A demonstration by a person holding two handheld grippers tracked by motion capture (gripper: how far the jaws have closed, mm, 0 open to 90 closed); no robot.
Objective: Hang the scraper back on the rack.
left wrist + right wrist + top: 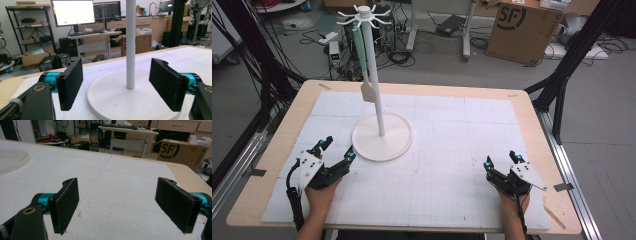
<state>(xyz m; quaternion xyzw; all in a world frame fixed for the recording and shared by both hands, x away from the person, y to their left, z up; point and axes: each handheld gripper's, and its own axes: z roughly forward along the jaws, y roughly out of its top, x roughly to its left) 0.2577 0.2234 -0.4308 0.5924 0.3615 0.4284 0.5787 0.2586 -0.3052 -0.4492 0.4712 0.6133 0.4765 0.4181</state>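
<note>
A white hook stand (pixel 373 75) rises from a round white base (pixel 382 137) left of the table's middle; its pole (pixel 130 42) and base (pixel 117 97) fill the left gripper view. A pale green spatula with a cream blade (pixel 367 91) hangs from one of the top hooks. My left gripper (pixel 338 148) rests open on the mat just left of the base, nothing between its jaws. My right gripper (pixel 502 161) sits open near the front right of the mat (pixel 120 182), its jaws wide apart and empty.
A white foam mat (pixel 452 150) covers most of the wooden table (pixel 532 115). On the floor beyond the table are a cardboard box (pixel 522 30), cables and black frame legs (pixel 572 55). A desk with monitors (pixel 72 12) stands behind.
</note>
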